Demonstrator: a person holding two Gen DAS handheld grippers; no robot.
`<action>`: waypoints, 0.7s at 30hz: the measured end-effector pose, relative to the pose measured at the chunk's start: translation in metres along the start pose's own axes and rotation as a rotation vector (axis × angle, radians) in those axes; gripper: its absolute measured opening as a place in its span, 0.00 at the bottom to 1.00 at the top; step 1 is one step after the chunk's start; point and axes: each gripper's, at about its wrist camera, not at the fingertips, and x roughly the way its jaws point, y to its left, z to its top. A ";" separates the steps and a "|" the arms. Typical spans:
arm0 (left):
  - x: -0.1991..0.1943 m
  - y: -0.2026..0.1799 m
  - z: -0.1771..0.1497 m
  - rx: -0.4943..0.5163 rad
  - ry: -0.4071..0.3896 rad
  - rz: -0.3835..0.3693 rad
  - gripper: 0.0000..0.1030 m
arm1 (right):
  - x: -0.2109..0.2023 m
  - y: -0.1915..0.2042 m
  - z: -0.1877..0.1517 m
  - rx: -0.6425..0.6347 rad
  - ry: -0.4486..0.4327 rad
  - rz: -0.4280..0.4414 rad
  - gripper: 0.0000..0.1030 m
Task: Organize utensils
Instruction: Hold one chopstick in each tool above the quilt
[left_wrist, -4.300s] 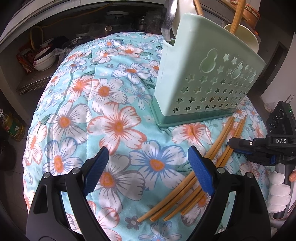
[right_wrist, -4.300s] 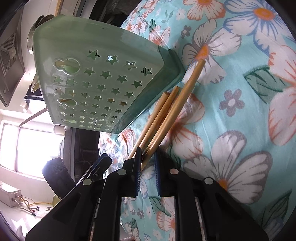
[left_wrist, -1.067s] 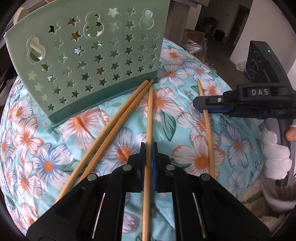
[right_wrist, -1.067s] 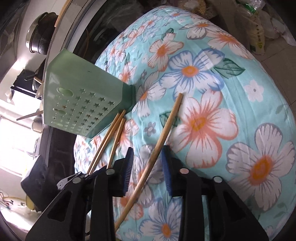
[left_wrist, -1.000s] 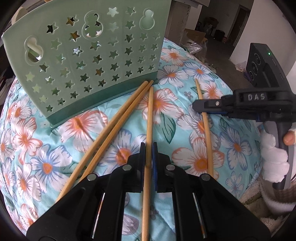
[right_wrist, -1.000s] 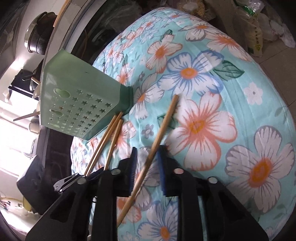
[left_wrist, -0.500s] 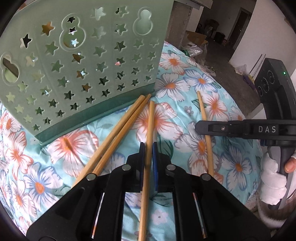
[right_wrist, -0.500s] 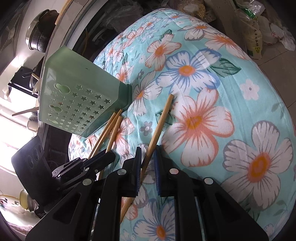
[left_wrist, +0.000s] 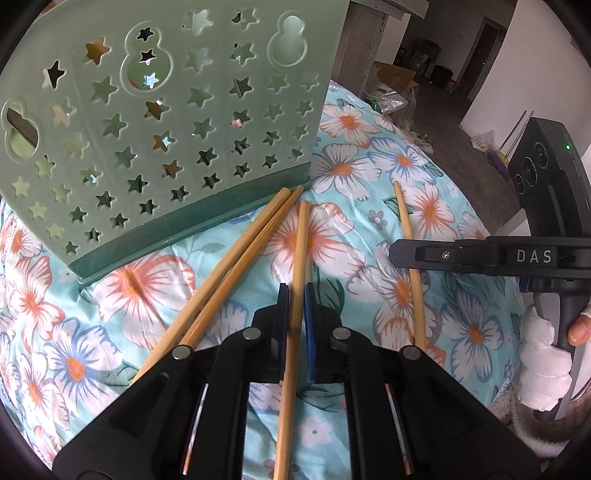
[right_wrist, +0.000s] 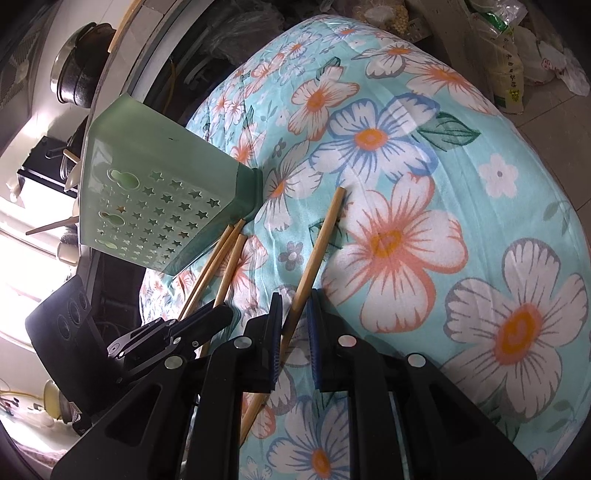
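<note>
The left claw (left_wrist: 294, 291) is closed on a chopstick (left_wrist: 300, 243), its blue pads pressing the stick on both sides. That stick runs forward along the flowered cloth (left_wrist: 351, 173) and its far tip lies close to the base of the green holder (left_wrist: 166, 122). Just to its left, two more chopsticks (left_wrist: 236, 258) lie side by side on the cloth, touching each other, with their tips at the holder's bottom edge.

The right claw (right_wrist: 293, 314) is clamped on a fourth chopstick (right_wrist: 319, 240), which slants up and away from the claw with its tip resting on the cloth, apart from the other three and a little to the right of the holder (right_wrist: 147, 184). In the left wrist view this stick (left_wrist: 404, 218) passes under the right claw (left_wrist: 410, 254), which reaches in from the right edge.

The holder stands on the cloth, its front wall pierced with star and gourd shaped holes. Beyond the cloth a dark pot (right_wrist: 79, 74) sits on a ledge.
</note>
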 end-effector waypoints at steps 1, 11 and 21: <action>0.000 0.000 0.000 0.000 0.000 0.000 0.07 | 0.000 0.000 0.000 0.000 0.000 0.000 0.13; -0.001 0.001 0.000 -0.001 -0.001 -0.001 0.07 | 0.000 0.000 0.000 0.001 0.000 0.001 0.13; -0.001 0.001 -0.001 0.000 -0.002 -0.001 0.07 | 0.000 0.000 0.000 -0.001 0.001 0.001 0.13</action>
